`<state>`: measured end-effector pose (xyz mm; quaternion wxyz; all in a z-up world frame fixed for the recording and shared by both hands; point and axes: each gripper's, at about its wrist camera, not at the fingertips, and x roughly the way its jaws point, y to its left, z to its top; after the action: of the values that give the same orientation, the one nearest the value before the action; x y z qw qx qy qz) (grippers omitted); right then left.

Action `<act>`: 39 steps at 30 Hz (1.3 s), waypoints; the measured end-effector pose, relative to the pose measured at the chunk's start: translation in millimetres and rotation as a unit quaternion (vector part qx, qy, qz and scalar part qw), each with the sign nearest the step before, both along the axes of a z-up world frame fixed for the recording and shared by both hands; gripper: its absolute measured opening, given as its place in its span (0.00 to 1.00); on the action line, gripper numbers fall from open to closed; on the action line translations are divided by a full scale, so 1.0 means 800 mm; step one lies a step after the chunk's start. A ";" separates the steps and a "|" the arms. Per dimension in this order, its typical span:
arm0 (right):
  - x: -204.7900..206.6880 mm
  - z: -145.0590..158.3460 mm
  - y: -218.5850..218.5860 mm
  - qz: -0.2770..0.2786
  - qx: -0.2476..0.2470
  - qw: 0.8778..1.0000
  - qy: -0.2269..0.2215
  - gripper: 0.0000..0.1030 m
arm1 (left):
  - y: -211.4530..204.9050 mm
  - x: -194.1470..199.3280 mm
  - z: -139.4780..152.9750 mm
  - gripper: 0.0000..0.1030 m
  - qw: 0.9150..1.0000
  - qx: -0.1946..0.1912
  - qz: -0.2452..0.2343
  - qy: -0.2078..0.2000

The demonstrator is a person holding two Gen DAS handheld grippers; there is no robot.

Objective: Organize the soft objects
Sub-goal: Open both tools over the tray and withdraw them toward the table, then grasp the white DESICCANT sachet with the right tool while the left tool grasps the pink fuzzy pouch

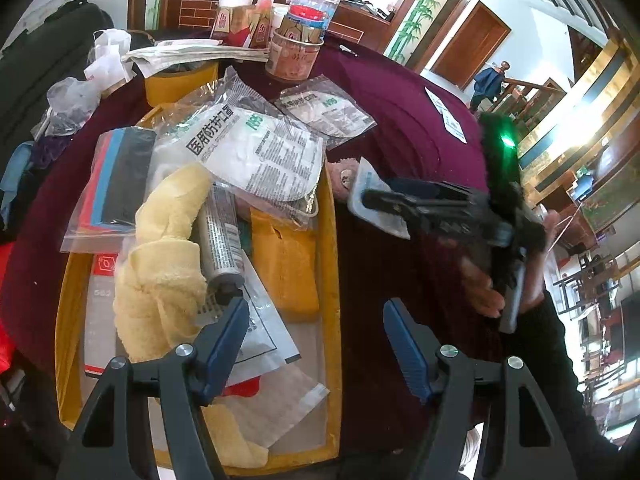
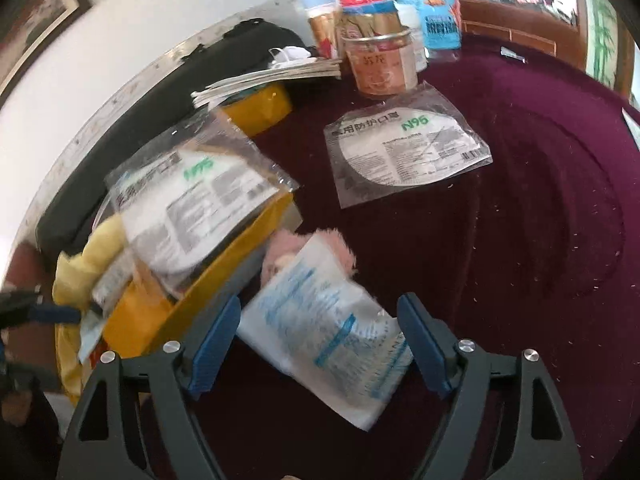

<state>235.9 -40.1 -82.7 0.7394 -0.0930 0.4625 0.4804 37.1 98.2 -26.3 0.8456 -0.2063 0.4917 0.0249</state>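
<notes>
Towel (image 1: 160, 256) pale yellow, nubby, knotted; box (image 1: 332, 264) yellow.

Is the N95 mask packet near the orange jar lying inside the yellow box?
No, that N95 mask packet lies flat on the maroon tablecloth, outside the yellow box.

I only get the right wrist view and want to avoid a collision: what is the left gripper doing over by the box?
Observer: The left gripper is open and empty, over the right rim of the yellow box.
Operator: What lies just ahead of it?
Observer: A grey tube propped against the yellow towel, with its cap close to the gripper.
Operator: Any room left in there?
Observer: Little. A bag of coloured sheets also overhangs the far left edge.
</notes>
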 end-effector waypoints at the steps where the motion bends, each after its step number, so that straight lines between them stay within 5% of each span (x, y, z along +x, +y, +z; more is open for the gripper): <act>1: -0.007 0.003 -0.005 0.012 0.003 1.000 -0.001 0.79 | 0.001 0.000 -0.001 0.71 1.000 -0.001 0.000 0.001; 12: -0.040 -0.009 0.028 0.043 -0.073 0.991 -0.099 0.84 | -0.003 -0.003 0.002 0.71 1.000 0.002 0.003 0.003; 19: -0.037 -0.009 0.001 0.006 -0.069 0.994 -0.080 0.55 | -0.013 -0.004 0.009 0.71 1.000 0.010 0.001 0.001; 24: -0.051 0.004 -0.040 -0.053 -0.038 0.997 -0.049 0.33 | -0.031 0.015 0.017 0.71 1.000 0.023 -0.015 0.002; 33: -0.016 0.005 -0.148 -0.247 0.052 0.967 0.000 0.32 | -0.075 0.133 0.018 0.71 0.989 0.120 -0.076 0.036; 37: -0.001 -0.006 -0.159 -0.277 0.053 0.959 0.026 0.32 | -0.098 0.200 -0.006 0.71 0.973 0.191 -0.118 0.060; 39: 0.000 -0.004 -0.166 -0.292 0.054 0.955 0.018 0.32 | -0.100 0.223 -0.026 0.71 0.968 0.190 -0.138 0.091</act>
<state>236.3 -172.7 -86.1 0.8427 0.0947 0.4563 0.2696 215.7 18.2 -46.8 0.8160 0.0310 0.5770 0.0192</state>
